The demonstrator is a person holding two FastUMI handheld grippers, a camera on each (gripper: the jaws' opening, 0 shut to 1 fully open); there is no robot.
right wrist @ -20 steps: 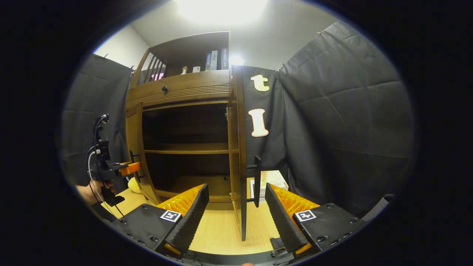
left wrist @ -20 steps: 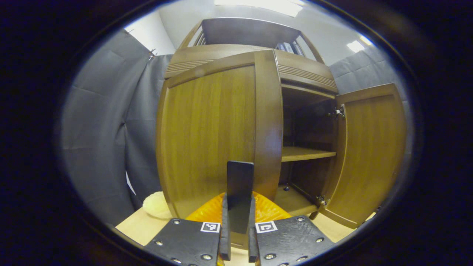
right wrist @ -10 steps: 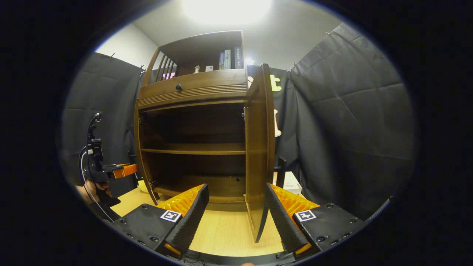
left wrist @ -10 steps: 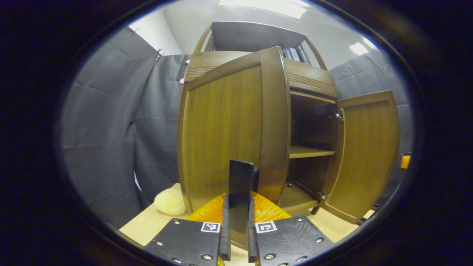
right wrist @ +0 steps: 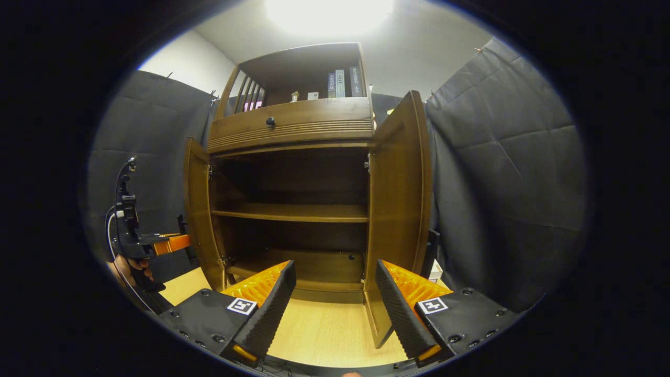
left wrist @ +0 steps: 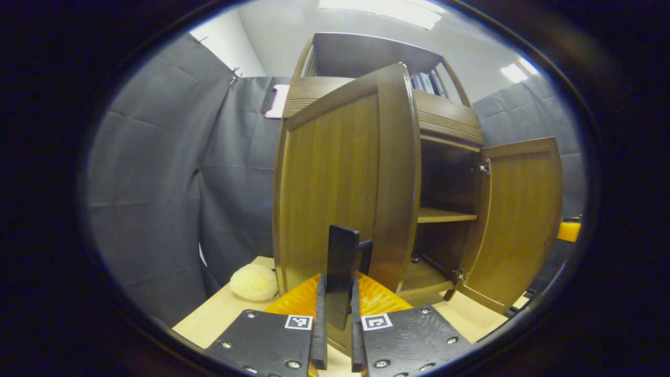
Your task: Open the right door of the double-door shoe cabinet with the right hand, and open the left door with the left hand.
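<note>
The brown wooden shoe cabinet [right wrist: 293, 125] stands on a light table with both doors swung out. In the left gripper view, my left gripper [left wrist: 337, 278] is shut on the dark upright handle [left wrist: 341, 251] of the left door [left wrist: 335, 173], which stands nearly square to the cabinet front. The right door [left wrist: 523, 220] hangs wide open beyond it. In the right gripper view, my right gripper [right wrist: 335, 267] is open in front of the cabinet, holding nothing, with the right door [right wrist: 398, 199] just right of it. Farther off, the left gripper [right wrist: 178, 242] holds the left door [right wrist: 198, 209].
Inside the cabinet are a middle shelf [right wrist: 293, 212] and a bare floor board. A pale fluffy lump [left wrist: 254, 281] lies on the table [right wrist: 319, 330] left of the cabinet. A white box [right wrist: 435, 269] sits behind the right door. Black cloth walls close in on both sides.
The left door has swung further outward with my left gripper on its handle. The right door has swung wider, away from my right gripper, which stays open.
</note>
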